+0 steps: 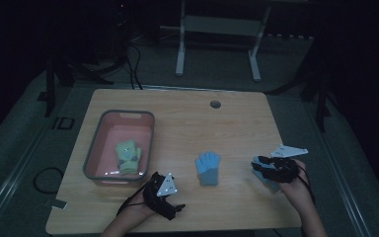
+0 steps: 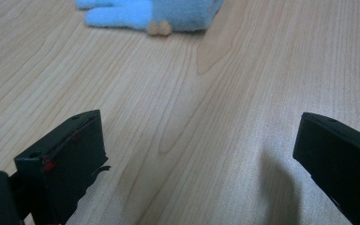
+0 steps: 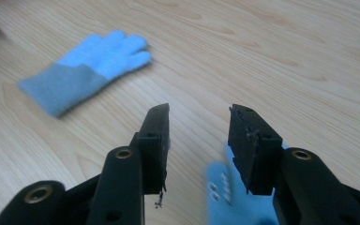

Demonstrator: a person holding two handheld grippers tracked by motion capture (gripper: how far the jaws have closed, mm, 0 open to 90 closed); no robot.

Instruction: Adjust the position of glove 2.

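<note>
A blue glove (image 1: 208, 168) lies flat at the middle of the wooden table (image 1: 187, 118). In the left gripper view that blue glove (image 2: 159, 11) shows at the top edge, ahead of my left gripper (image 2: 199, 140), whose jaws stand wide open over bare wood. The left gripper (image 1: 158, 185) sits near the front edge, left of the glove. My right gripper (image 1: 257, 164) is to the glove's right, open (image 3: 199, 117), with nothing between its jaws. A second blue glove (image 3: 225, 187) lies under its right jaw, and the first glove (image 3: 89, 70) lies ahead to its left.
A pink bin with a grey rim (image 1: 150, 133) stands on the table's left half and holds a green and yellow glove (image 1: 128, 155). A round cable hole (image 1: 215, 104) is near the far edge. Beyond the table stands a white frame (image 1: 217, 29).
</note>
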